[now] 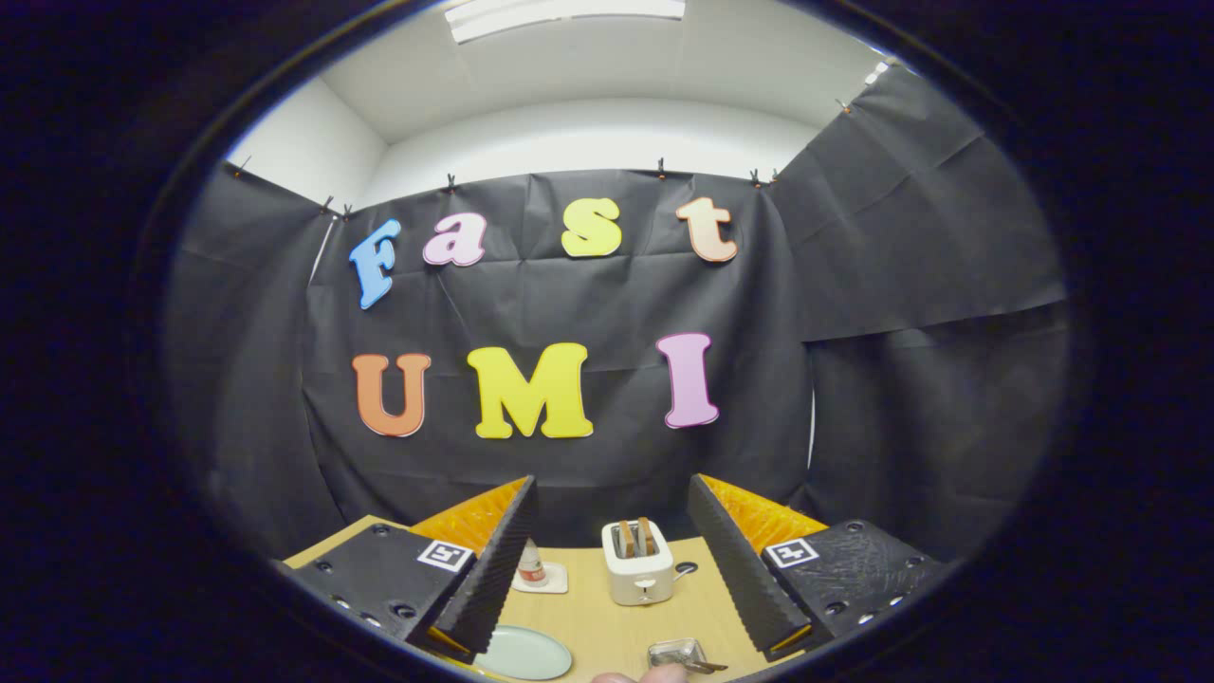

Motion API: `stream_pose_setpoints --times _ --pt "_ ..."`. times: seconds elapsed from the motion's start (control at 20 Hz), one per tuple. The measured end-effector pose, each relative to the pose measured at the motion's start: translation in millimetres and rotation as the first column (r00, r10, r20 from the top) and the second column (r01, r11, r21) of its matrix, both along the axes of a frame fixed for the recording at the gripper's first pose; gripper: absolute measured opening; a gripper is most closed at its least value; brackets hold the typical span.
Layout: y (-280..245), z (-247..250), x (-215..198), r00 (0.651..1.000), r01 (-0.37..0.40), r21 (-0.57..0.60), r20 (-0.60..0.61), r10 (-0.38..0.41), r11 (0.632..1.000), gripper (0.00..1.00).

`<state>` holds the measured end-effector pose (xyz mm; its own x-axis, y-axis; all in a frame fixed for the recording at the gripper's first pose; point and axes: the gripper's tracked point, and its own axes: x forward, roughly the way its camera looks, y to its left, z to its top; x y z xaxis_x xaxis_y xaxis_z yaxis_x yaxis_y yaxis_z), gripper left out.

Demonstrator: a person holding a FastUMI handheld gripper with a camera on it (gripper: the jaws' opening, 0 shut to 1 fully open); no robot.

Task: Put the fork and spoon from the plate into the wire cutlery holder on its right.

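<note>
Plate [524,654]: near side cut off at view's bottom, left part hidden behind left finger; whether cutlery lies on it, cannot tell. Wire cutlery holder [679,653]: lower part cut off, contents too small to tell. Hand [645,675]: fingertip alone in view at bottom. Small bottle [531,564] partly hidden behind left finger. Gripper [612,569]: fingertips cut off, fingers wide apart.

Fisheye camera riding on the gripper [612,569], held above the near table [616,626] edge, facing level toward the booth's back wall, fingers spread wide at bottom, tabletop seen between them, ceiling above.
</note>
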<state>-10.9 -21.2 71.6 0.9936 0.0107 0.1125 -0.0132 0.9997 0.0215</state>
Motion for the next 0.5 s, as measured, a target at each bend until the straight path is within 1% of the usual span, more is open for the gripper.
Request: stream_pose_setpoints --times 0.2,0.35,0.5 --pt "15 -1 4 1.0 0.01 0.01 0.005 -0.01 1.0 0.96" --pt "35 -13 13 1.0 -0.005 0.017 -0.03 0.005 1.0 0.96" --pt "47 -14 18 0.999 -0.019 0.016 -0.033 0.019 1.0 0.96"
